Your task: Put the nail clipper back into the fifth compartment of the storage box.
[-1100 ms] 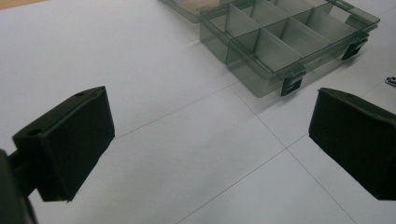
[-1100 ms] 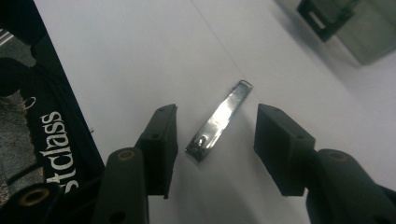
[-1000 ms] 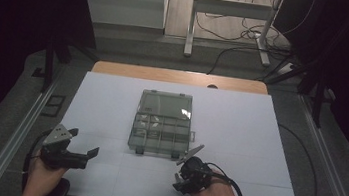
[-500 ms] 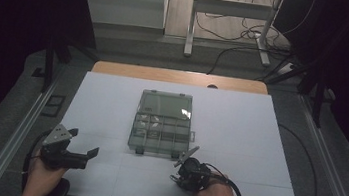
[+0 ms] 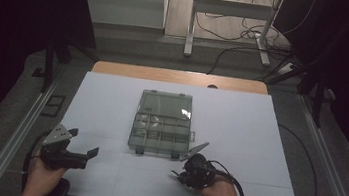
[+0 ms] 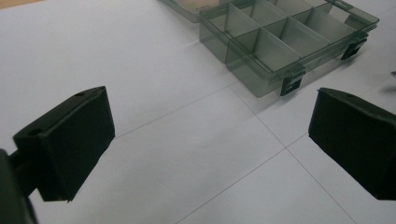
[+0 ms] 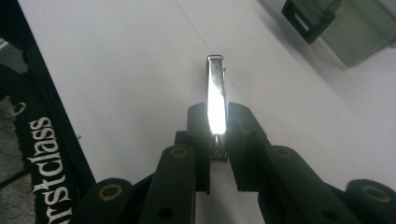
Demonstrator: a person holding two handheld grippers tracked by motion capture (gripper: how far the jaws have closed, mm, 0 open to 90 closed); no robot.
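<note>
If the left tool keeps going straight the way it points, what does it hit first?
Probably the near front corner of the open compartment box, by its latches. The left tool is open, with bare white table ahead before that; depth is uncertain.

Left hand (image 5: 41,175) low at the near left corner, holding the left gripper (image 5: 86,150) level, aimed toward the middle; jaws spread wide, nothing between. Right hand (image 5: 219,191) at the near right, forearm entering from the bottom edge, right gripper (image 5: 176,175) turned leftward. Its jaws, just closed inward, clamped on a slim shiny metal piece (image 7: 215,100) jutting past the pads.
</note>
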